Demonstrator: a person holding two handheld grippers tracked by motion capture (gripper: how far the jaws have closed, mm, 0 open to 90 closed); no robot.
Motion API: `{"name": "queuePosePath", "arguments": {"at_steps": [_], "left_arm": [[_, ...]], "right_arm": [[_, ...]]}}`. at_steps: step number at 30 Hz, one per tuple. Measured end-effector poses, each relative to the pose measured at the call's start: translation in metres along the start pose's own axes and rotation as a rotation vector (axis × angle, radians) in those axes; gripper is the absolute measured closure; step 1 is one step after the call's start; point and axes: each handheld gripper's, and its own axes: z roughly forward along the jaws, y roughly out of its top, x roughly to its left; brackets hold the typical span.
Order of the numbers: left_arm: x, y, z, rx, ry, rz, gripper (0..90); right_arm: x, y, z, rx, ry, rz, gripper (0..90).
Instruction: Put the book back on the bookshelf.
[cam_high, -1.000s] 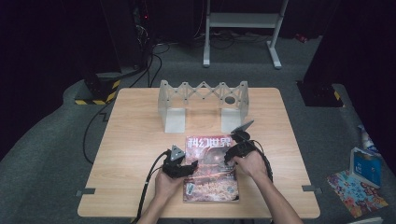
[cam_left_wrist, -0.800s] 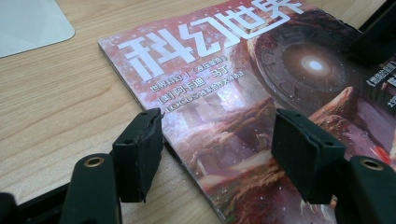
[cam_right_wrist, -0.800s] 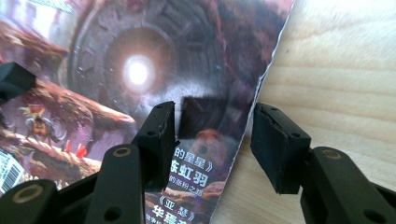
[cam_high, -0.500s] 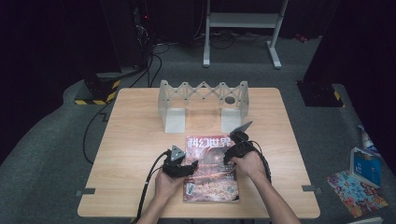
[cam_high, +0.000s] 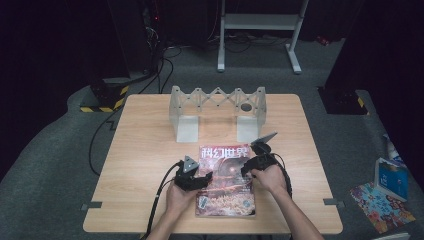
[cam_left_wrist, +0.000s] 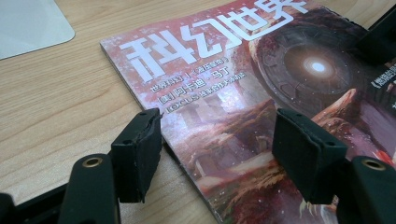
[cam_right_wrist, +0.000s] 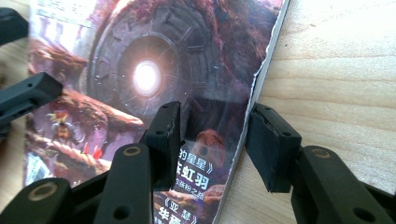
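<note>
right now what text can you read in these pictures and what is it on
"科幻世界": big white title across the top of the glossy red-brown science-fiction magazine on the light wooden table.
"虹羽": white print low on the same cover, in the right gripper view.
Smaller white lines under the title and other cover print: too blurred to read.

A magazine (cam_high: 225, 182) lies flat on the wooden worktop (cam_high: 145, 150), just in front of a grey folding rack (cam_high: 218, 109). The left claw (cam_high: 202, 178) rests at the magazine's left edge and the right claw (cam_high: 246, 169) at its right edge, nearer the rack. A hand (cam_high: 270, 179) grips each claw.
</note>
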Motion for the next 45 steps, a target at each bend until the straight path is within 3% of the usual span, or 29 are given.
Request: {"name": "queuePosePath", "arguments": {"at_steps": [4, 8, 12, 14, 17, 21, 35, 45], "left_arm": [[0.000, 0.000, 0.000, 0.000, 0.000, 0.000, 33.1], [0.000, 0.000, 0.000, -0.001, 0.003, -0.001, 33.1], [-0.001, 0.000, 0.000, -0.002, 0.005, -0.001, 33.2], [-0.001, 0.000, 0.000, -0.005, 0.009, -0.004, 33.1], [-0.001, 0.000, 0.000, -0.005, 0.010, -0.002, 33.1], [-0.001, 0.000, 0.000, -0.005, 0.010, -0.002, 33.1], [-0.001, 0.000, 0.000, -0.004, 0.009, -0.003, 33.1], [-0.001, 0.000, 0.000, -0.002, 0.005, -0.006, 32.9]], "right_arm": [[-0.001, -0.003, -0.005, -0.026, 0.029, 0.000, 54.9], [0.000, -0.005, -0.006, -0.040, 0.038, -0.032, 54.1], [-0.003, -0.006, -0.010, -0.058, 0.091, -0.020, 54.8], [-0.001, -0.007, -0.010, -0.066, 0.086, -0.029, 54.8], [0.002, -0.007, -0.008, -0.062, 0.085, -0.055, 55.0], [0.005, -0.006, -0.009, -0.062, 0.131, -0.058, 56.5], [0.016, -0.005, -0.002, -0.052, 0.115, -0.091, 59.2], [0.016, -0.007, 0.000, -0.073, 0.102, -0.127, 72.3]]}}
